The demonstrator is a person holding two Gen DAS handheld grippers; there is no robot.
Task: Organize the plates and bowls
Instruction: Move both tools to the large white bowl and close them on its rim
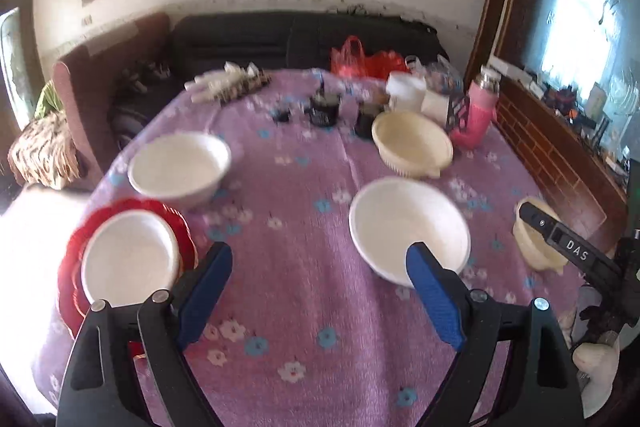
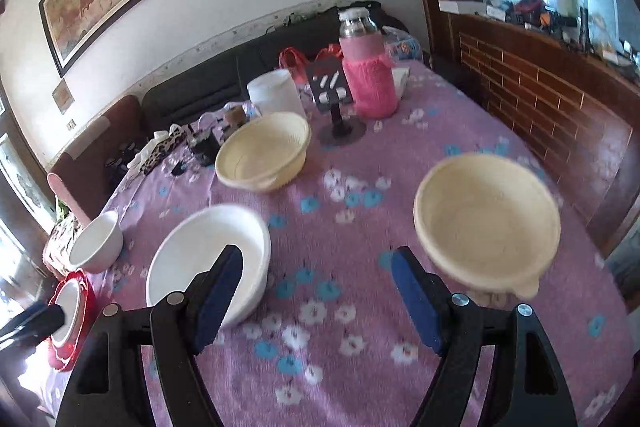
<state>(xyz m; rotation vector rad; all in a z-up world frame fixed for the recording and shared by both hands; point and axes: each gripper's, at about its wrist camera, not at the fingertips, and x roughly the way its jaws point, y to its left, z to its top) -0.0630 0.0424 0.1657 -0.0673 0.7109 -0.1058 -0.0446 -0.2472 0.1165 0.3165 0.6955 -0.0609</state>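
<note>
Both grippers empty. Left gripper (image 1: 320, 291) has jaws spread wide with nothing between the pads, hovering over the tablecloth (image 1: 304, 307). Right gripper (image 2: 316, 291) likewise wide apart, holding nothing.

Task things: near white bowl (image 1: 408, 227) sits just past the left gripper's right finger, apart from it. Far white bowl (image 1: 180, 163) is further back on the left. White plate (image 1: 128, 259) lies on top of the red plates (image 1: 76, 247) at the table's left edge, stacked. Two cream bowls: back one (image 2: 264, 151) near the clutter, front one (image 2: 488, 219) just beyond the right gripper's right finger, not touching.

Handling, judged: white bowls look like glazed ceramic, so stiff, fairly heavy, slippery, breakable; pinch the rim wall, one pad inside and one outside, firm grip, no tilt. Cream bowls look like ribbed plastic with a small lip tab, light, a bit flexible, unlikely to break; rim pinch works, the ribs should help against slipping. Plates lie flat and low; the edge is hard to get under, and the scalloped red rim probably offers the best purchase.

Same-kind bowls should nest, white in white and cream in cream. Soft fleecy cloth could drag or bunch if bowls are slid, so lifting is safer.

Surroundings: pink-sleeved bottle (image 2: 368, 79), white tub (image 2: 276, 91) and black stand (image 2: 340, 107) at the back, clear of the bowls. Sofa (image 1: 300, 39) behind the table.
</note>
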